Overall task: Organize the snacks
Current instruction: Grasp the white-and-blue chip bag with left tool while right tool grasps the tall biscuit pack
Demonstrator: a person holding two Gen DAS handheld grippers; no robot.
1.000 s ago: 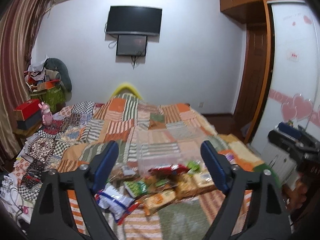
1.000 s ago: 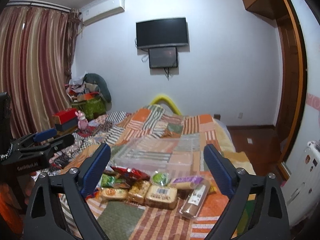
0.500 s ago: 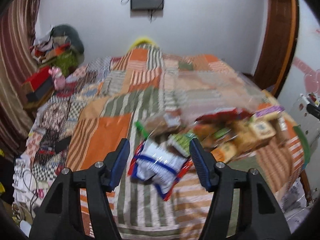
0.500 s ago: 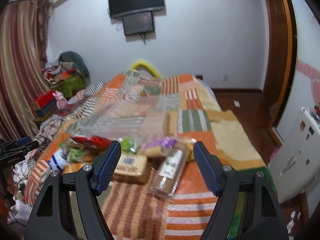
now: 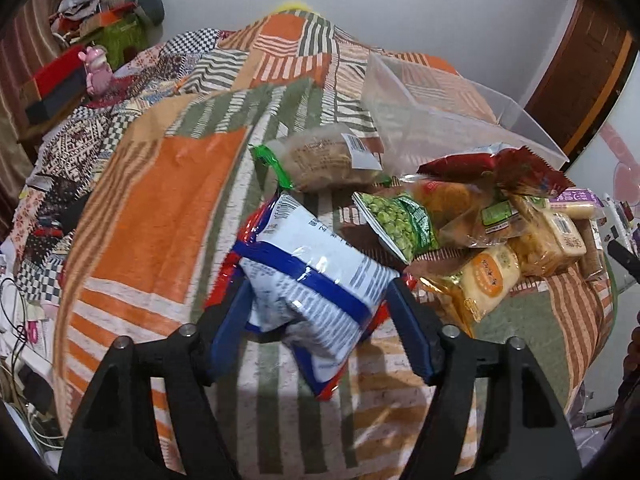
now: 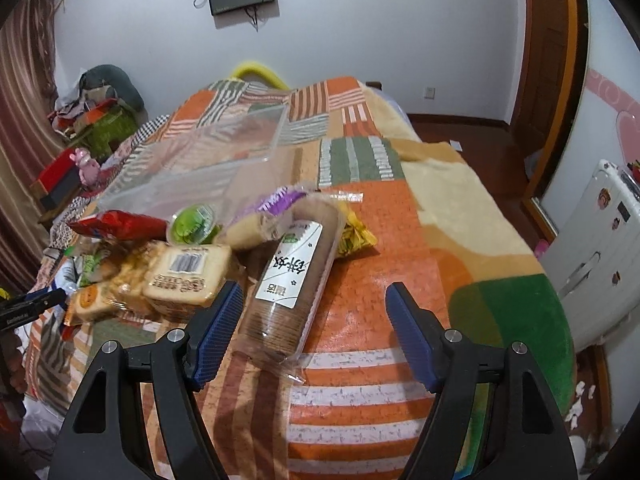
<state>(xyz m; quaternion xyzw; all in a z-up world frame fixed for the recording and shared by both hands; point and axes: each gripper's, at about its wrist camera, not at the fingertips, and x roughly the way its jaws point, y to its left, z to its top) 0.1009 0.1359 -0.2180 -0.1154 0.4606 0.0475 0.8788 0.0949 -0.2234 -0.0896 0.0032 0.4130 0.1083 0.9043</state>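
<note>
A pile of snack packs lies on the patchwork bed. In the left wrist view my left gripper [image 5: 320,312] is open, its blue pads on either side of a white and blue snack bag [image 5: 308,276]; I cannot tell if they touch it. A green pea bag [image 5: 400,222], a red bag [image 5: 508,170] and bread packs [image 5: 488,276] lie to its right. In the right wrist view my right gripper [image 6: 314,320] is open around the near end of a long brown cracker sleeve [image 6: 292,276]. A clear plastic bin [image 6: 208,164] stands behind the pile; it also shows in the left wrist view [image 5: 452,120].
A bagged bun [image 5: 324,156] lies by the bin. A green jelly cup [image 6: 194,224], a toast pack [image 6: 186,276] and a yellow bag [image 6: 354,234] lie around the sleeve. The bed's edge drops off at the right toward a white cabinet [image 6: 600,224]. Clutter sits at far left [image 5: 64,84].
Both grippers have tilted down and come close to the pile. The left now straddles the white and blue bag; the right now straddles the cracker sleeve.
</note>
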